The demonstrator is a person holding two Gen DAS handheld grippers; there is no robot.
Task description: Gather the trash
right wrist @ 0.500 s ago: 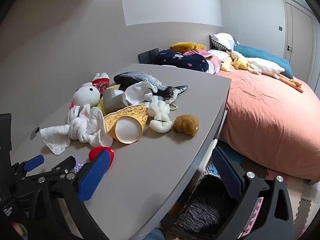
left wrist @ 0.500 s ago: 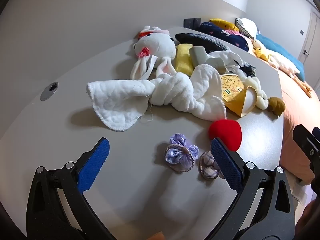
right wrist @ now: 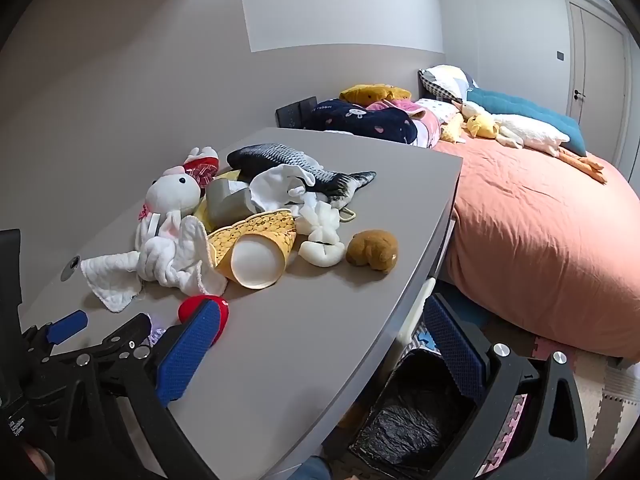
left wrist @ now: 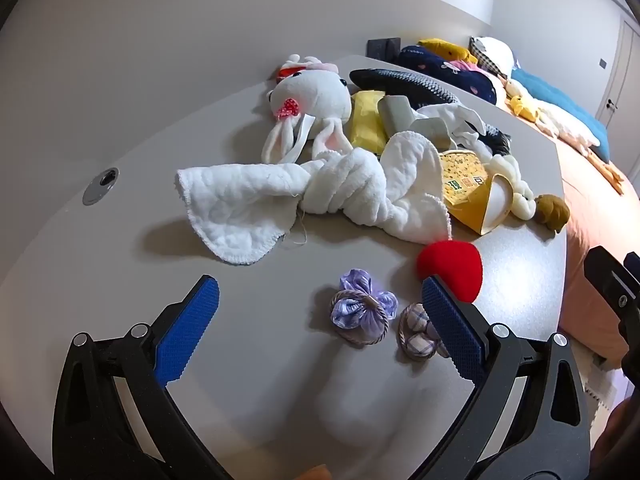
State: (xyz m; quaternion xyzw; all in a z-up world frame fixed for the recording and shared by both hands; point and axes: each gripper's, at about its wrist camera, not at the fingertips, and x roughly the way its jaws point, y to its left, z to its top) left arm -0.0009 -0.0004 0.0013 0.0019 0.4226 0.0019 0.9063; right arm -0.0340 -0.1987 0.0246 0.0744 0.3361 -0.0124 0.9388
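Observation:
A grey table (left wrist: 120, 280) holds a pile: a yellow paper cup (left wrist: 476, 196) on its side, also in the right wrist view (right wrist: 256, 252), a crumpled grey cup (right wrist: 226, 202), crumpled white tissue (right wrist: 280, 188), a knotted white cloth (left wrist: 320, 188) and a white rabbit plush (left wrist: 312, 96). A black-lined trash bin (right wrist: 412, 420) stands on the floor beside the table. My left gripper (left wrist: 320, 320) is open and empty above the table's near end, by a lilac pouch (left wrist: 360, 312). My right gripper (right wrist: 320, 344) is open and empty over the table's edge.
A red plush (left wrist: 452, 264), a plaid pouch (left wrist: 416, 332), a fish plush (right wrist: 288, 164), a brown plush (right wrist: 372, 250) and a white knotted toy (right wrist: 322, 236) lie on the table. A bed with an orange cover (right wrist: 540, 240) stands to the right.

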